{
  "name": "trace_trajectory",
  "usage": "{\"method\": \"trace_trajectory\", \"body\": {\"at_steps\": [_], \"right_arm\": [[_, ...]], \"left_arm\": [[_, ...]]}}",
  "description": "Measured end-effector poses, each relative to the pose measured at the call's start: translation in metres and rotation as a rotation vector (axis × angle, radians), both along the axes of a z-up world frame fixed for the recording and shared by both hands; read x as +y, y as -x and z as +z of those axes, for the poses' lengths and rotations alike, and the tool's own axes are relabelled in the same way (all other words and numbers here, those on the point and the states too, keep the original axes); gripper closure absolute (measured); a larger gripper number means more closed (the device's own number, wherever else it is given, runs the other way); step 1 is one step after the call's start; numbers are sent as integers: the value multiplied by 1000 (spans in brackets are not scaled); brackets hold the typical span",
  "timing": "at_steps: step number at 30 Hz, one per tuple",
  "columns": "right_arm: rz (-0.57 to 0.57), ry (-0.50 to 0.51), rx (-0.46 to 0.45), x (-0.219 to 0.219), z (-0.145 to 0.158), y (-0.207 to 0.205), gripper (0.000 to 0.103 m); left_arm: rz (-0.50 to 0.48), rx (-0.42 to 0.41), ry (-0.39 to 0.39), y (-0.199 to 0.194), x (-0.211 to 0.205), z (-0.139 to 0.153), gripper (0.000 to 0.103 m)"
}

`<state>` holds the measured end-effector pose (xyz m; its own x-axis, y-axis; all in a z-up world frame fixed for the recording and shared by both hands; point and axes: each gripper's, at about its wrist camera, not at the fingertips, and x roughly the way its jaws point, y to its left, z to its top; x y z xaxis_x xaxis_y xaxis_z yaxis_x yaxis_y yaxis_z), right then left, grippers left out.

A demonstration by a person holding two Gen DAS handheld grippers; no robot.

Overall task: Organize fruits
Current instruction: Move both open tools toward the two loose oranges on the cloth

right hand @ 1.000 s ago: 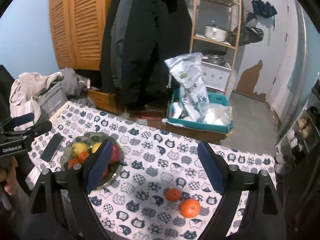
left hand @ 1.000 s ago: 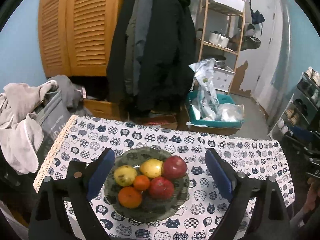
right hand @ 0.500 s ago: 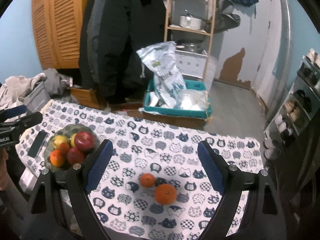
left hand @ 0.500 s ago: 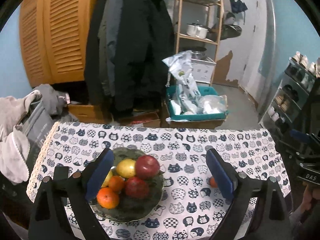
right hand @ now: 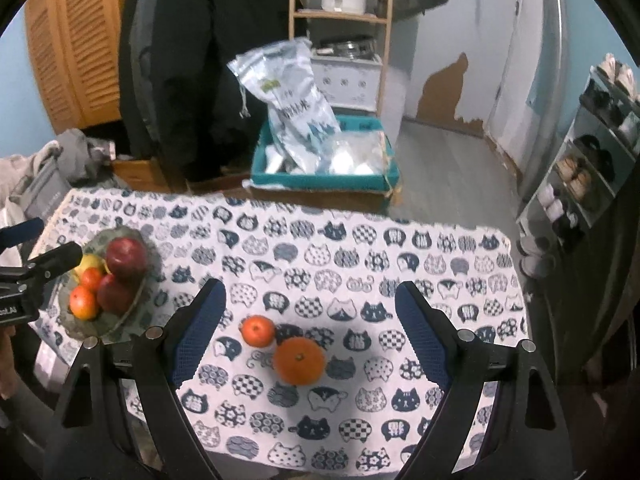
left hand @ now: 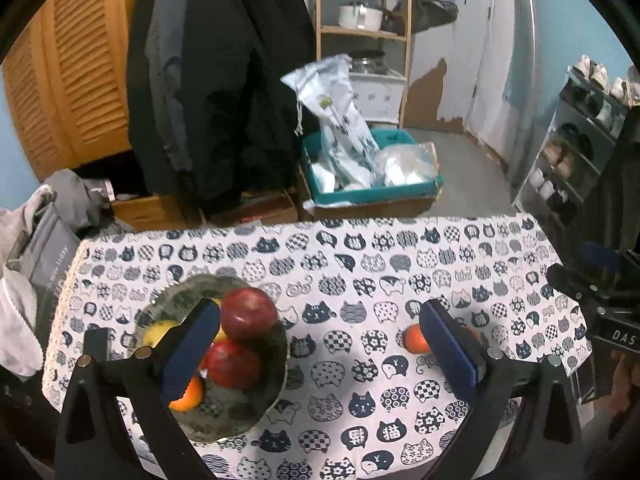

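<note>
A dark green glass bowl (left hand: 256, 404) (right hand: 136, 304) on the cat-print tablecloth (left hand: 360, 264) holds two red apples (left hand: 248, 312), oranges and yellow fruit. My left gripper (left hand: 320, 348) hovers above the cloth just right of the bowl. Its jaws are opening, with nothing between them. A small orange (right hand: 258, 330) and a bigger orange (right hand: 300, 360) lie loose on the cloth. My right gripper (right hand: 310, 338) hangs open above them, and both oranges show between its fingers, untouched. In the left wrist view the small orange (left hand: 414, 338) peeks from behind the right finger.
Beyond the table's far edge stand a teal box (right hand: 324, 178) with plastic bags, hanging dark coats (left hand: 224, 80) and a wooden shelf (left hand: 360, 32). Clothes are piled at the left (left hand: 24, 300). A shoe rack (right hand: 592, 160) stands on the right.
The left gripper has slid right, so the bowl now sits under its left finger, and its jaws stand wider. The right gripper has come lower and nearer, with the two oranges now between its fingers.
</note>
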<state>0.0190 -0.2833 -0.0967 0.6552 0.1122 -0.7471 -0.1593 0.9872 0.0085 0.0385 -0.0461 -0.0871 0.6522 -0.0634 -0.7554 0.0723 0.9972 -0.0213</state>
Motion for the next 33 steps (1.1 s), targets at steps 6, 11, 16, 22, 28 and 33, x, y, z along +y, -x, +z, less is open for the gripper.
{"method": "trace_trajectory", "body": {"at_steps": [6,11,16,22,28,33], "right_arm": [[-10,0,94,-5,-33,-12,16],[-14,-8,176,-6,-62,-18,16],[6,-3,265,0,-98,-27,16],[17,-11,342,6,-134,-36,16],[17,8,399,11,-162,-42,16],[14,7,439,10,-181,-47,16]], "left_arm": [[-15,76,-34,-12,-16,-32,2],[-35,151,-69,-21,-28,-62,2],[-50,197,-93,-27,-37,-87,2],[-64,243,-86,-34,-43,-110,2],[-68,286,-95,-41,-47,-131,2],[-76,303,-98,-45,-50,-140,2]]}}
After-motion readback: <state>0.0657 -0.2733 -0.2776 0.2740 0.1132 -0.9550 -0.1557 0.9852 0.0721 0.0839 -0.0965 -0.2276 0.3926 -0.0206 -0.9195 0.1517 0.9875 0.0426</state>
